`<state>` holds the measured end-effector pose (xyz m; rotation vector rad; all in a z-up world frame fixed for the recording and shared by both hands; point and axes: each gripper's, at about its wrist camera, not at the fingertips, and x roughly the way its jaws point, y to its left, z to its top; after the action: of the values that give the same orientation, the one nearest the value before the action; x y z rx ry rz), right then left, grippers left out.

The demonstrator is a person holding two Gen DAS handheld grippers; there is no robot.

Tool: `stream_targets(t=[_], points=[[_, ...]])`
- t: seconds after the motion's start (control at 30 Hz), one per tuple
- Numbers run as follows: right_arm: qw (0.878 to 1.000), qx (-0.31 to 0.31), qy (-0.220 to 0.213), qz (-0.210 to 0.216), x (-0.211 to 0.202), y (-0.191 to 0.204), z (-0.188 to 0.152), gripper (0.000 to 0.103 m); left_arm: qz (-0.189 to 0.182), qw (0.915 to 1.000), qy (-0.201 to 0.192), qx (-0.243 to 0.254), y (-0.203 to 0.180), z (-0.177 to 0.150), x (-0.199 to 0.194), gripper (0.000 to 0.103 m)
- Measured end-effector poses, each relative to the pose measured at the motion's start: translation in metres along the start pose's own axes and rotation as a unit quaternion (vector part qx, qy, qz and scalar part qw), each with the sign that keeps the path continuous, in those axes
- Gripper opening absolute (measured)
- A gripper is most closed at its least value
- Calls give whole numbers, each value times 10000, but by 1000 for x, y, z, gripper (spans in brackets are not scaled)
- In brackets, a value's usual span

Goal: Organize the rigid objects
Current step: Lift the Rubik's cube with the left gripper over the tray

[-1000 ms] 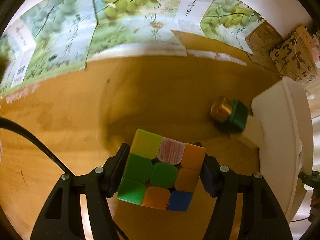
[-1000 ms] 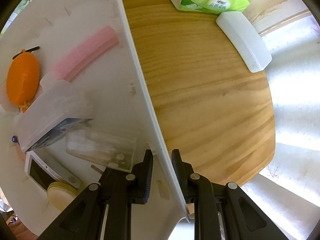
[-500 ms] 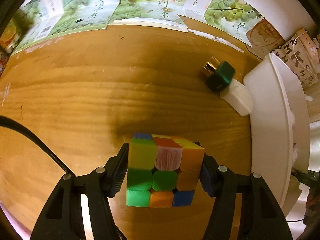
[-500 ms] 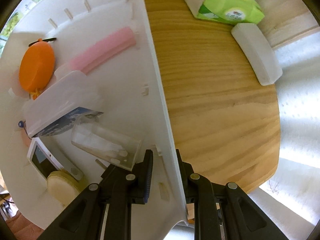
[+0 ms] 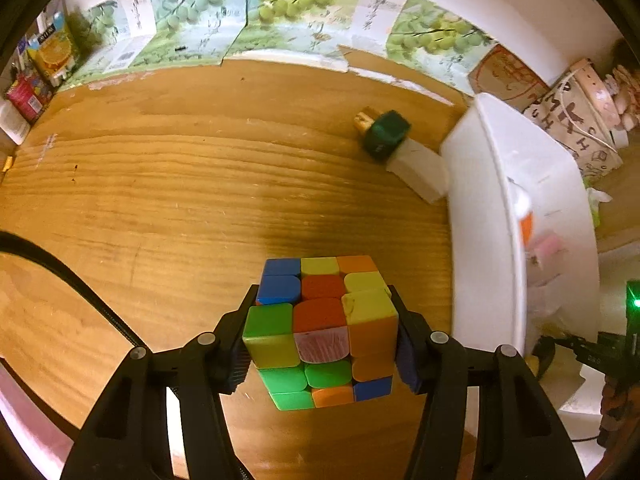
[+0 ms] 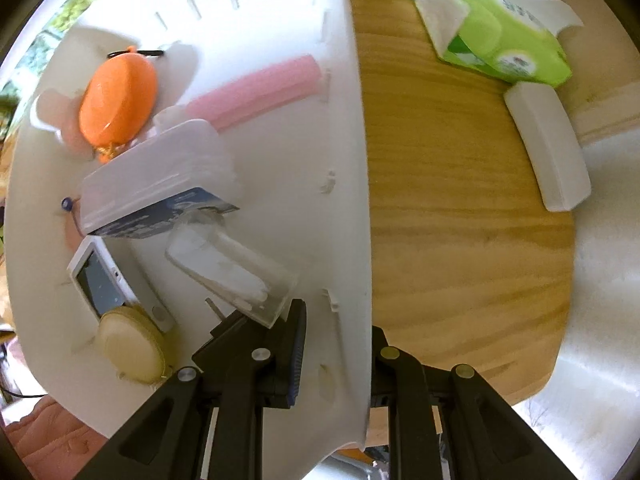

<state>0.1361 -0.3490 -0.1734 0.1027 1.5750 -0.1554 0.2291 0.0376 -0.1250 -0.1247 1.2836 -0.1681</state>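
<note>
**Left wrist: cube clamped; right wrist: bin wall pinched**

Left wrist view: your left gripper (image 5: pixel 320 336) is clamped on the puzzle cube (image 5: pixel 320 332), its jaws having just closed further, holding it above the wooden table (image 5: pixel 160 200). A dark green block (image 5: pixel 386 134) lies near the white bin (image 5: pixel 480 216).

Right wrist view: your right gripper (image 6: pixel 338 350) pinches the white bin's wall (image 6: pixel 352 200). Inside lie an orange pouch (image 6: pixel 118 100), a pink bar (image 6: pixel 256 94) and a clear box (image 6: pixel 152 178).
</note>
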Motion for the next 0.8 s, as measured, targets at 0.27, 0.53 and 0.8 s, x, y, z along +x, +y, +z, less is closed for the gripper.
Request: stream_targets(t=[0.27, 0.53, 0.8], points=[[9982, -599, -54, 21, -5, 7, -2, 21, -13, 9988, -482, 95, -42, -21, -44, 61], [9944, -1049, -97, 15, -7, 14, -10, 19, -188, 9935, -1058, 380, -91, -36, -76, 61], [9900, -1402, -162, -19, -9, 23, -16, 18, -540, 9850, -1516, 621, -133, -49, -82, 61]])
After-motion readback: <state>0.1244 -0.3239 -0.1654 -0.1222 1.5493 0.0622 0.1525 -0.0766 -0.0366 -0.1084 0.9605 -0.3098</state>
